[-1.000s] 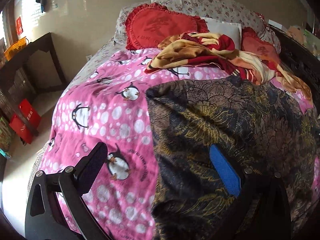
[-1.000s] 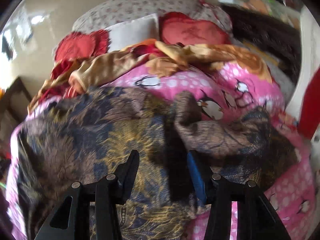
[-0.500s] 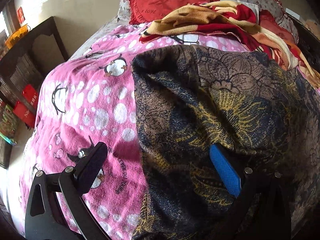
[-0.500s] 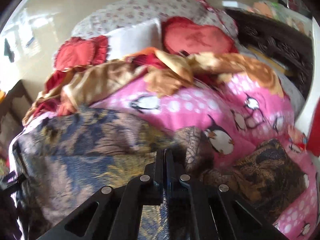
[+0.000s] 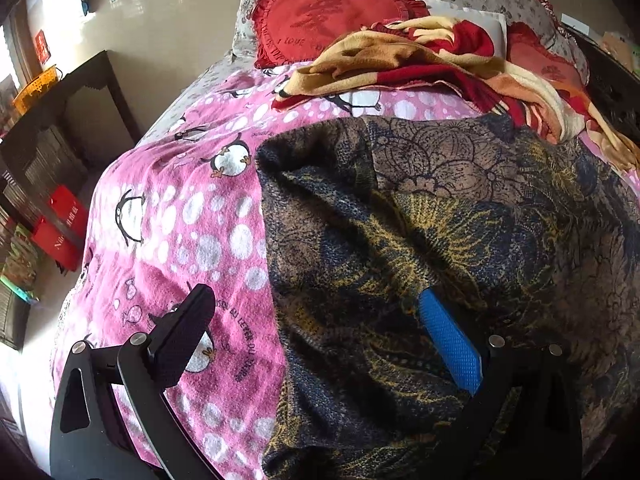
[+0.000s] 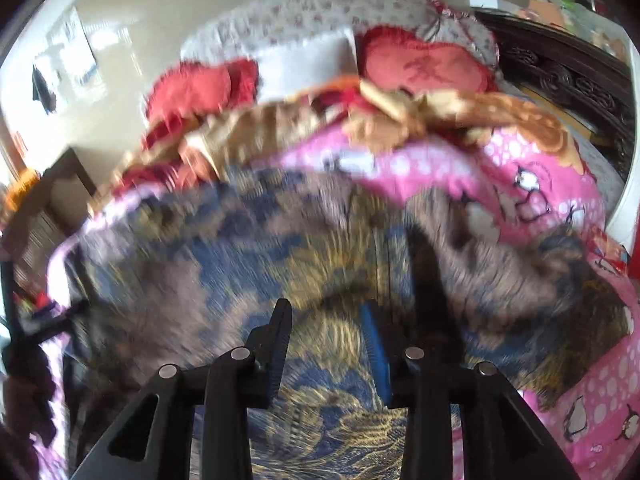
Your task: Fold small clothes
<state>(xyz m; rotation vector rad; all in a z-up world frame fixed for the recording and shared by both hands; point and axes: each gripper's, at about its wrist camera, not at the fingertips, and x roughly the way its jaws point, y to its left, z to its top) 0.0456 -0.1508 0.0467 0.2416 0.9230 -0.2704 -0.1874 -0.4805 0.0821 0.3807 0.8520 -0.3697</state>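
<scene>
A dark garment (image 5: 440,208) with a gold and blue floral print lies spread on the pink penguin blanket (image 5: 168,240). My left gripper (image 5: 314,296) hovers open and wide over the garment's left edge, its black finger above the blanket and its blue pad (image 5: 448,344) above the cloth. In the blurred right wrist view the same garment (image 6: 240,248) fills the middle. My right gripper (image 6: 324,312) is low over it with its jaws opening; the cloth lies beneath the gap and the pads do not press on it.
A crumpled yellow and red blanket (image 5: 420,60) and red frilled cushions (image 5: 320,20) lie at the head of the bed. A dark wooden table (image 5: 68,112) and red bags (image 5: 60,224) stand on the floor at left. A carved dark headboard (image 6: 560,80) runs along the right.
The right gripper shut over the garment half a second ago and now stands parted again, its view blurred by motion. The left gripper has come lower and closer to the garment's left edge, staying open.
</scene>
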